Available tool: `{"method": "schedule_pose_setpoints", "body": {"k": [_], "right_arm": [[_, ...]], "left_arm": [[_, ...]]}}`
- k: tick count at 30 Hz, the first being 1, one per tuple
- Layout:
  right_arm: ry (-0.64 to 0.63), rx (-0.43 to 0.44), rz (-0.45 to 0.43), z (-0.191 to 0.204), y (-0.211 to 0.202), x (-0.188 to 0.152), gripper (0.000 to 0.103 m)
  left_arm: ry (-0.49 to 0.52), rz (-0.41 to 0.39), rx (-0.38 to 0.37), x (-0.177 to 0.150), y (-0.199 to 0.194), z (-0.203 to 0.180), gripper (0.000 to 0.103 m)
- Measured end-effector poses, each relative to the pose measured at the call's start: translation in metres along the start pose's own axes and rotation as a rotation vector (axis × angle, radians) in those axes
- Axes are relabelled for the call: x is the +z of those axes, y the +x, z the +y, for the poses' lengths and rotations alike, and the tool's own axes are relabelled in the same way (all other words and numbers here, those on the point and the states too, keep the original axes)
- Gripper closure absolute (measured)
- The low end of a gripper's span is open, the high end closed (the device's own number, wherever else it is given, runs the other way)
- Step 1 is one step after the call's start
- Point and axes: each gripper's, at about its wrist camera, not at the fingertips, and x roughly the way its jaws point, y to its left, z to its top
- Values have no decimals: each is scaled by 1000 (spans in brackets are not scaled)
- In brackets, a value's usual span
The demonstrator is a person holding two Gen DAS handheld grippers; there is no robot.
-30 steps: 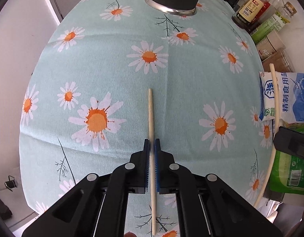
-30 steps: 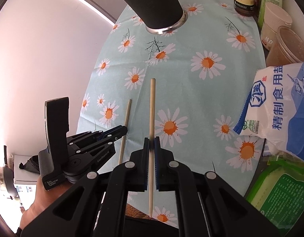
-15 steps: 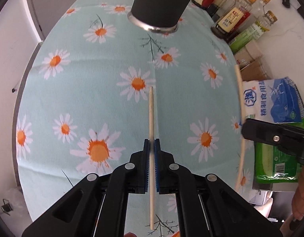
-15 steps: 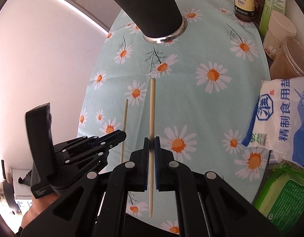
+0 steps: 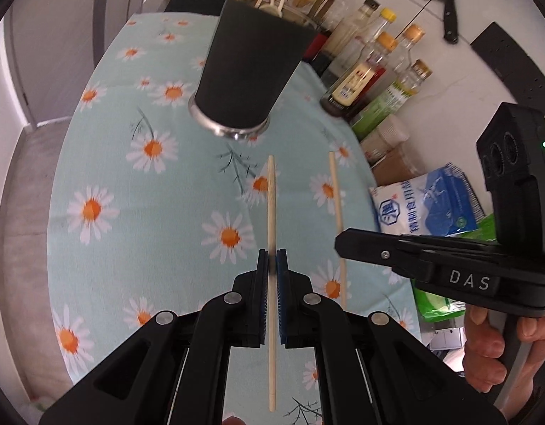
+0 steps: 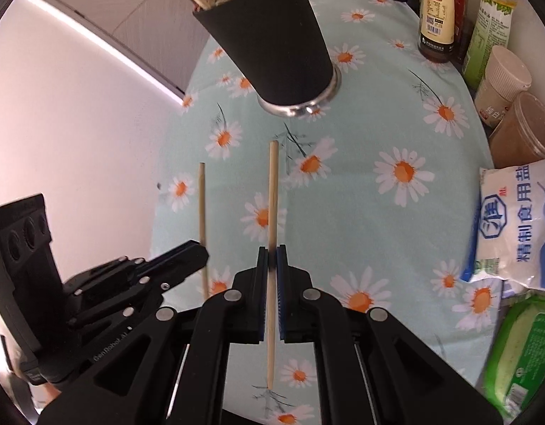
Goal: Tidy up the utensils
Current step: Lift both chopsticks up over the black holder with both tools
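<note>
My left gripper [image 5: 271, 258] is shut on a wooden chopstick [image 5: 271, 205] held in the air above the daisy tablecloth. My right gripper [image 6: 271, 256] is shut on a second wooden chopstick [image 6: 272, 194]. Both chopsticks point toward a tall black utensil cup [image 5: 253, 71], which holds several chopsticks. The cup stands ahead in the right wrist view [image 6: 269, 42] too. The right gripper [image 5: 346, 242] with its chopstick [image 5: 335, 194] shows at the right of the left wrist view. The left gripper [image 6: 198, 255] with its chopstick [image 6: 201, 205] shows at the left of the right wrist view.
Sauce bottles [image 5: 364, 78] line the back right by the wall. A blue-and-white salt bag [image 6: 516, 219] and a green packet [image 6: 520, 347] lie at the right. A plastic tub [image 6: 523, 127] and a white-lidded jar [image 6: 502, 81] stand near them. The tablecloth's left edge [image 6: 173, 163] is close.
Both grippers have risen and tilted up with their chopsticks, moving closer together. The cup's open top with its chopsticks has come into view.
</note>
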Motion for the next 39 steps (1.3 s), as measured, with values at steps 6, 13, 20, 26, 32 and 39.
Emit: {"method": "schedule_pose_setpoints", "body": {"k": [6, 13, 20, 26, 32, 39], "right_arm": [[2, 10, -74, 14, -8, 2, 97], [-31, 14, -153, 32, -20, 16, 97], [-65, -1, -267, 41, -39, 45, 97], [-126, 3, -410, 45, -57, 73, 97], [-140, 13, -504, 40, -70, 109, 97], [-165, 39, -619, 45, -96, 150, 97]], "left_arm": [[9, -58, -81, 16, -9, 4, 99], [33, -125, -112, 44, -22, 9, 99], [87, -201, -85, 78, -35, 6, 99], [115, -303, -80, 112, -48, 2, 99], [148, -421, -85, 145, -61, -5, 99], [153, -548, -113, 183, -69, -3, 99]]}}
